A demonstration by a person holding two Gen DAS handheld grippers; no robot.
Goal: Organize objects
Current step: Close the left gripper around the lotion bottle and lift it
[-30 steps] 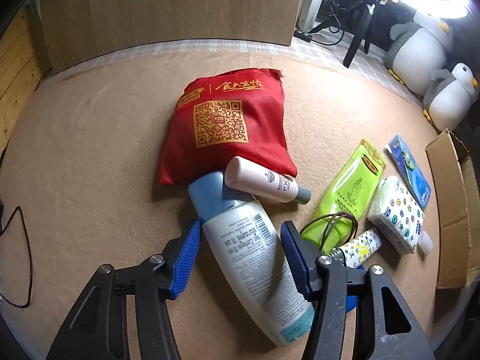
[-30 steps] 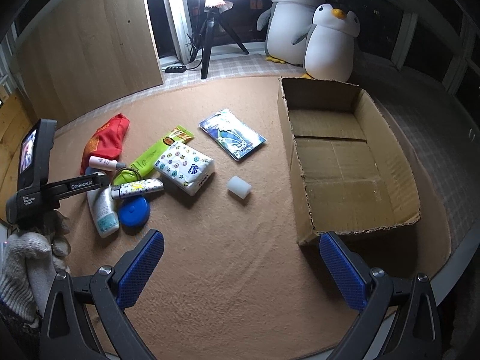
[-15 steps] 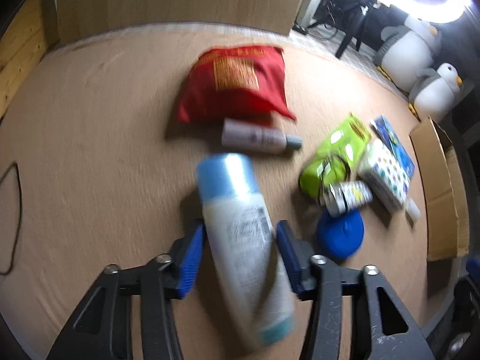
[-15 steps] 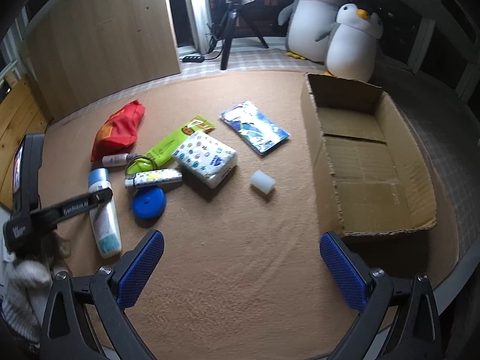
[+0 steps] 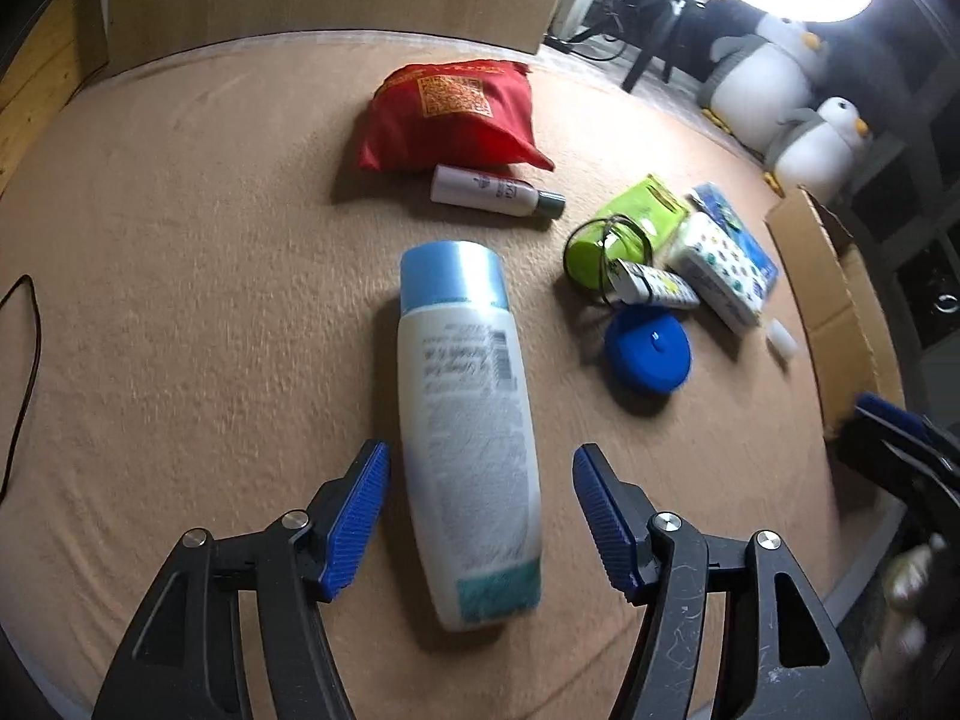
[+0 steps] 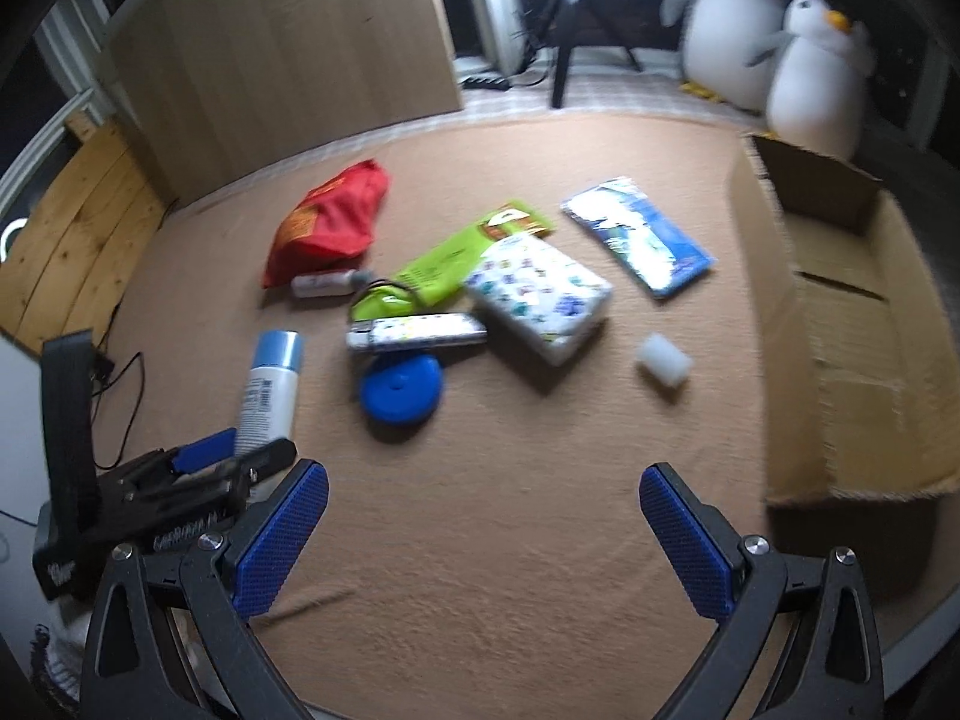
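A white bottle with a light blue cap (image 5: pixel 462 420) lies on the tan mat, cap pointing away. My left gripper (image 5: pixel 480 516) straddles its lower half. Its jaws are opening, and a gap shows between each blue pad and the bottle. The right wrist view shows the same bottle (image 6: pixel 270 384) at the left with the left gripper (image 6: pixel 228 456) over its base. My right gripper (image 6: pixel 480 534) hangs open over bare mat, nothing between its fingers. Farther off lie a red pouch (image 5: pixel 450 114), a small white tube (image 5: pixel 492 198), a green packet (image 5: pixel 624 228), a patterned tube (image 5: pixel 654 285), a blue disc (image 5: pixel 648 348) and a tissue pack (image 5: pixel 720 276).
An open cardboard box (image 6: pixel 840 360) stands at the right. A blue packet (image 6: pixel 642 246) and a small white block (image 6: pixel 663 360) lie near it. Two plush penguins (image 6: pixel 816 78) and a tripod stand behind. A dark cable (image 5: pixel 24 360) runs along the mat's left edge.
The bottle has been drawn away from the red pouch and small tube and turned straighter. The left jaws narrowed on it, then spread apart. The right gripper has swung left, closer to the objects.
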